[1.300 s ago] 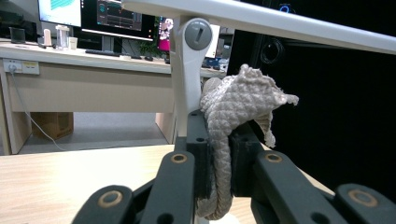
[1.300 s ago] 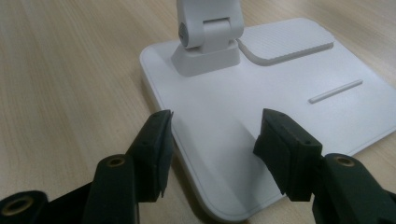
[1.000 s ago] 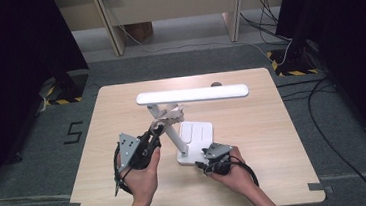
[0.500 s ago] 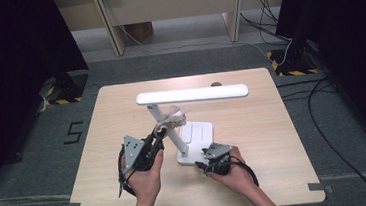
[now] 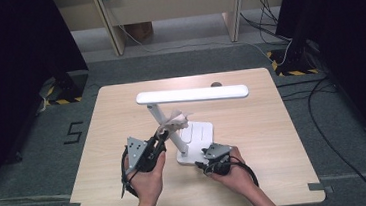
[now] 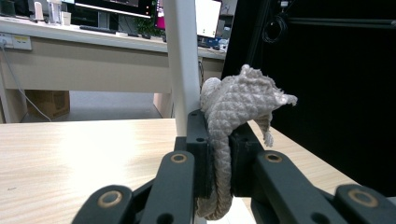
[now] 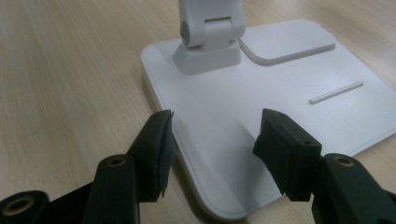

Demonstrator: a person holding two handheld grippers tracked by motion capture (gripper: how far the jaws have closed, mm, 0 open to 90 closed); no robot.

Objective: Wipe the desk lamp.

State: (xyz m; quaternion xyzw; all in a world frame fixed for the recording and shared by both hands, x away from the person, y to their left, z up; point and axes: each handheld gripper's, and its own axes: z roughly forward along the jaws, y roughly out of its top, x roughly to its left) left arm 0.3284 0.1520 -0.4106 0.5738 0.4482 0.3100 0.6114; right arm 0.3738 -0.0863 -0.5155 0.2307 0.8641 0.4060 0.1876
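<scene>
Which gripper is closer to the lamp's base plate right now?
Right. The right gripper has its open jaws over the near corner of the lamp base. The left gripper is higher, clamping a cloth against the lamp stem.

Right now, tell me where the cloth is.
In the high view the cloth is left of centre, against the lamp's stem, pinched in the left gripper; the left gripper view shows it between the jaws.

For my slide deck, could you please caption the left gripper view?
Left gripper clamps a grey woven cloth beside the white lamp stem.
</scene>
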